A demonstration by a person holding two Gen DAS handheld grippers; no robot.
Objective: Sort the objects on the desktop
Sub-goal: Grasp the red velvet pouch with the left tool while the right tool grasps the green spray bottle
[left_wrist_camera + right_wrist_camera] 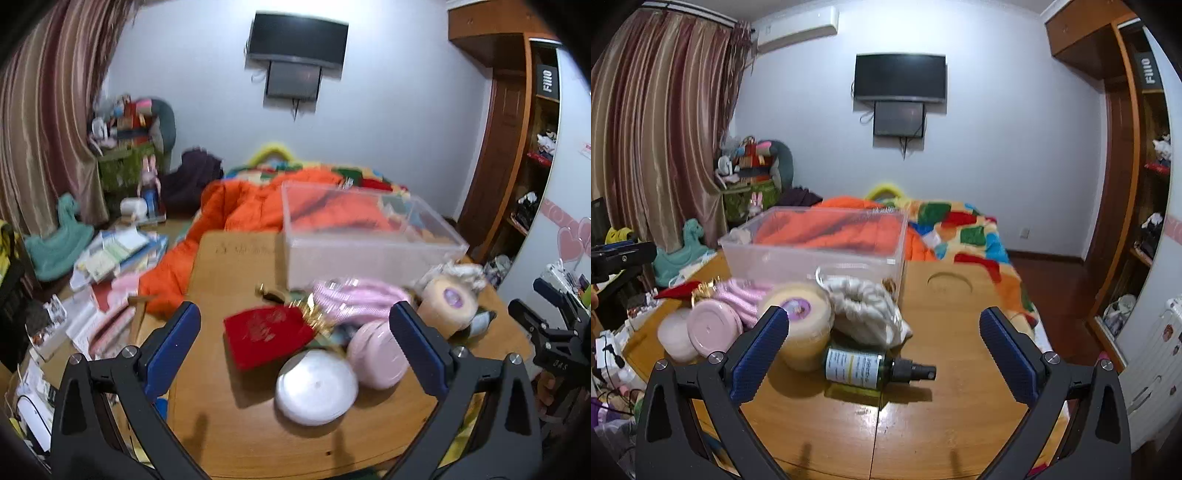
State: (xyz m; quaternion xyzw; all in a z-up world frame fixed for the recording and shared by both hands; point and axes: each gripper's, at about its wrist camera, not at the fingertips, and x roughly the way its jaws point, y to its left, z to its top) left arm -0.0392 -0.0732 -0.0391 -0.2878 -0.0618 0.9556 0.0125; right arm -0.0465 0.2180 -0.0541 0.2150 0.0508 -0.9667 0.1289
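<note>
A: Both grippers up over the pile, and the left gripper [295, 325] has its blue pads spread wide with nothing between them. Just ahead of it sit the red pouch [267, 334], one white round lid [317, 387] and one pink round tin [376, 354].

B: Same on the other side. The right gripper [884, 328] is spread just as wide, and it grips nothing. Straight in front of it lies one green spray bottle [866, 367] on its side, cap pointing to the right finger.

A: Behind the bottle, one cream drawstring bag [866, 314], and one yellowish tub [803, 325] with a purple sticker, right against the left finger in that view.

B: One pink knitted piece [360, 299] beyond the tins, with something gold beside the pouch. The left view is blurred, so I can't name it.

A: Further out, one clear plastic bin [816, 245], sitting at the far edge of the cluster.

B: All of it on a wooden table [945, 369], glossy, with a seam down the middle.

A: And past the table, the room: a bed with an orange duvet [255, 206] and a patchwork quilt [975, 236].

B: Two dark screens on the white wall, one television [900, 77] above a smaller one. Striped curtains [665, 122] far left, a wooden wardrobe [1123, 147] far right.
</note>
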